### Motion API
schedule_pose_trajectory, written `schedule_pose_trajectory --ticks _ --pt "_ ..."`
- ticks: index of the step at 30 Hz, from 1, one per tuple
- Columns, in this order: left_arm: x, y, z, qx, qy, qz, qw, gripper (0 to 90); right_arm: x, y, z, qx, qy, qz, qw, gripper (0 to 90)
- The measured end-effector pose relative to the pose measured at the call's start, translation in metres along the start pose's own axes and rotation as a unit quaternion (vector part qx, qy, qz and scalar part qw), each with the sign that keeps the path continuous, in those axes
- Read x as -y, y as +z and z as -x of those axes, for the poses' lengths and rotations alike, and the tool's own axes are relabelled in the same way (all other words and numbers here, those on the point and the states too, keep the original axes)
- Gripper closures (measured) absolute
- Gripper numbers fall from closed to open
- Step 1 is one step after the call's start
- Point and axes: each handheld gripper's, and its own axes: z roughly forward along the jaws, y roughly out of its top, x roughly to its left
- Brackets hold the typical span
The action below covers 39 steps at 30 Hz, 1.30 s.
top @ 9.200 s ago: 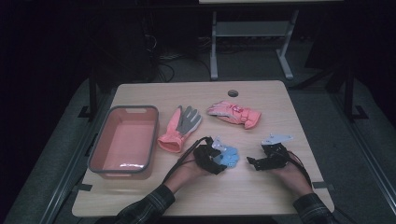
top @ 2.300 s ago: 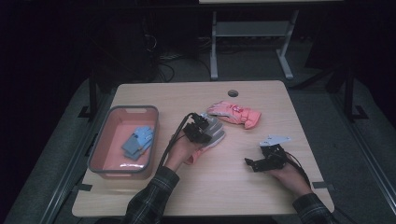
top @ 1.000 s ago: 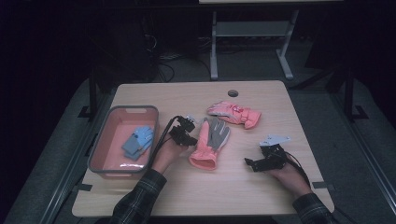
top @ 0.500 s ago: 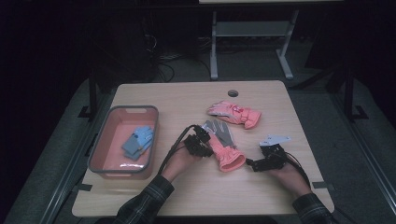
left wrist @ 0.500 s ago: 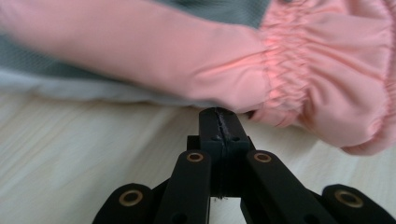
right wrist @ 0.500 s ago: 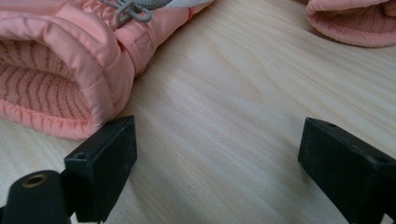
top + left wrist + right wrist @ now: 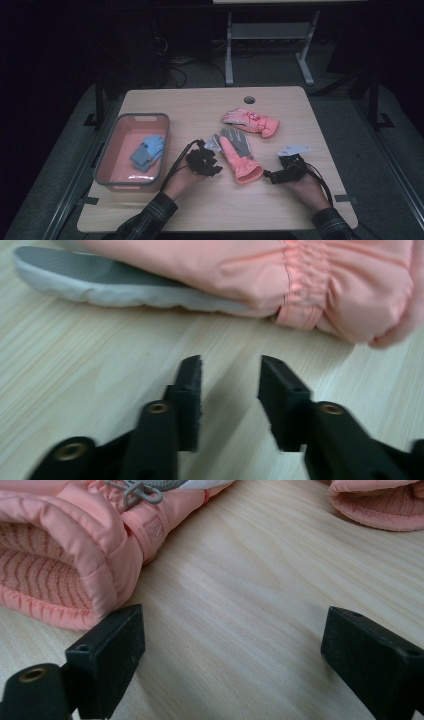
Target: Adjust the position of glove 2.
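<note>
Risked snagging only the slippery shell of the pink glove (image 7: 239, 155) and dragging it askew; left gripper (image 7: 230, 390) jaws just opened, empty, glove lying apart at 12 o'clock; right gripper (image 7: 232, 650) jaws wide apart, cuff beside the left jaw at 10 o'clock.

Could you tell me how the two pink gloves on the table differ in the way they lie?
The near pink glove lies between the two tongs with its grey palm up and its cuff toward the person; the far pink glove lies farther back, pink side up, cuff pointing right. The near one runs lengthwise toward the person, the far one crosswise. Both are padded pink gloves lying flat on the wooden table, unheld.
</note>
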Motion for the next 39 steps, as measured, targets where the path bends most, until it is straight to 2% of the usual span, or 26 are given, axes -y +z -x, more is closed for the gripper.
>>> schedule_pose_trajectory --ticks 3,6,8,10,11,13,15,19,24,26,29,34,36,39 --pt "0.010 -0.004 0.004 -0.003 0.010 0.013 0.9999 48.8 -0.002 -0.001 0.001 -0.010 -0.016 -0.004 0.9998 15.0" --pt "0.022 -0.005 0.012 -0.006 0.014 0.022 0.9996 40.9 -0.004 -0.003 0.001 -0.009 -0.019 -0.014 0.9997 18.9" --pt "0.028 -0.004 0.014 -0.004 0.017 0.018 0.9997 35.8 -0.008 -0.005 0.002 -0.014 -0.023 -0.023 0.9994 21.1" --pt "0.034 -0.003 0.016 -0.005 0.015 0.019 0.9997 30.4 -0.011 -0.007 0.003 -0.021 -0.021 -0.023 0.9993 23.8" --pt "0.036 -0.004 0.016 -0.007 0.022 0.020 0.9996 28.4 -0.013 -0.008 0.004 -0.027 -0.023 -0.017 0.9992 25.9" --pt "0.039 -0.003 0.018 -0.006 0.010 0.032 0.9994 23.2 -0.017 -0.010 0.007 -0.031 -0.027 -0.019 0.9990 29.5" --pt "0.042 -0.003 0.018 -0.007 0.011 0.035 0.9993 19.1 -0.023 -0.012 0.010 -0.034 -0.026 -0.020 0.9989 31.6" --pt "0.048 0.000 0.019 -0.002 0.018 0.052 0.9985 14.4 -0.039 -0.019 0.020 -0.028 -0.029 -0.001 0.9992 39.1" --pt "0.056 0.001 0.018 0.003 0.023 0.086 0.9961 12.6 -0.058 -0.021 0.038 -0.023 -0.019 0.019 0.9994 58.9" --pt "0.056 0.001 0.018 0.003 0.023 0.085 0.9961 12.6 -0.064 -0.018 0.045 -0.021 -0.015 0.023 0.9994 64.7" --pt "0.056 0.001 0.018 0.003 0.023 0.085 0.9961 12.7 -0.072 -0.010 0.055 -0.017 0.000 0.024 0.9996 62.8" --pt "0.056 0.001 0.018 0.004 0.024 0.085 0.9961 12.7 -0.085 0.003 0.068 -0.003 -0.005 0.027 0.9996 60.9" --pt "0.056 0.001 0.018 0.004 0.024 0.085 0.9961 12.6 -0.092 0.007 0.072 -0.008 -0.003 0.027 0.9996 60.1" --pt "0.056 0.001 0.018 0.004 0.024 0.085 0.9961 12.7 -0.100 0.013 0.075 -0.005 -0.012 0.019 0.9997 56.4"
